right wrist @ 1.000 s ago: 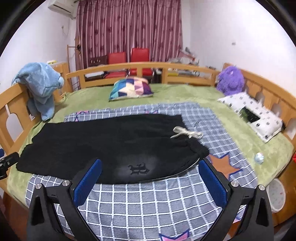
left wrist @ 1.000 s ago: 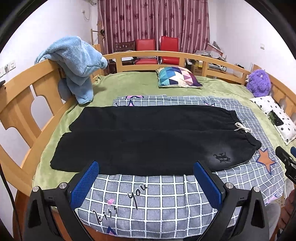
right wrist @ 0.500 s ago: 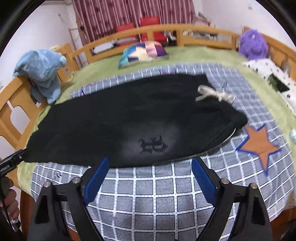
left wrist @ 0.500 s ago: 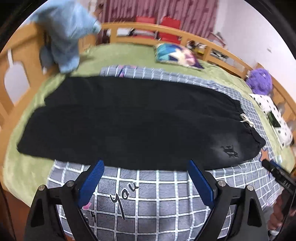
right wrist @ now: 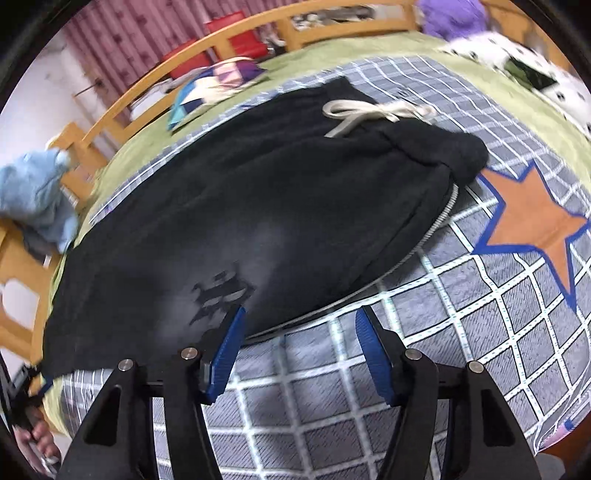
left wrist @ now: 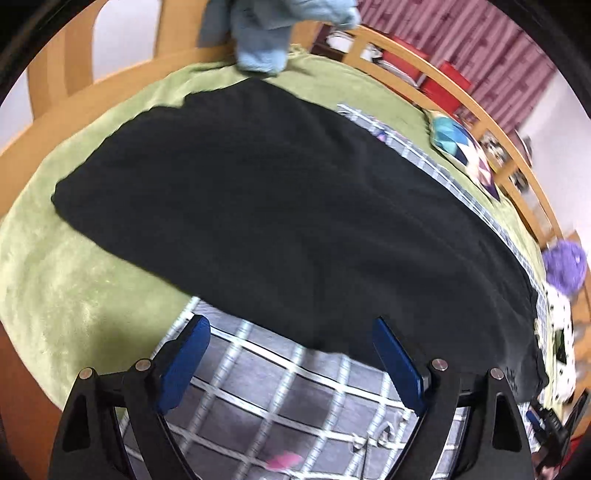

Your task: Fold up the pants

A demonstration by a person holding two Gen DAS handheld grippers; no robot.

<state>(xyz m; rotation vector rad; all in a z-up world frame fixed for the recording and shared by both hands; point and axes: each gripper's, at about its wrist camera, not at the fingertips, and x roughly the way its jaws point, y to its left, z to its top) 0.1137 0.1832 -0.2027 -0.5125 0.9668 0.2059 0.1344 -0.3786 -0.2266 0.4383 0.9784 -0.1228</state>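
Note:
Black pants [left wrist: 277,206] lie flat and lengthwise across the bed, partly on a grey checked blanket [left wrist: 277,398]. My left gripper [left wrist: 290,332] hangs open just above the near edge of a leg, with that edge between its blue fingertips but untouched. In the right wrist view the waist end of the pants [right wrist: 258,206] shows a white drawstring [right wrist: 369,110] and a dark logo [right wrist: 221,291]. My right gripper [right wrist: 301,321] is over the near edge beside the logo. Its jaws are closing with the edge between them, and the pads do not press on it.
A green bedcover [left wrist: 74,295] lies under the blanket, inside a wooden bed rail [left wrist: 74,74]. A blue towel [left wrist: 266,33] hangs on the rail. A colourful pillow [left wrist: 461,147], a purple plush [left wrist: 563,266] and a spotted pillow [right wrist: 517,62] lie beyond the pants. A hand [right wrist: 37,435] shows at lower left.
Both grippers have come down and in towards the near edge of the pants and have rolled, so the bed looks tilted. The right jaws have narrowed a lot, the left slightly.

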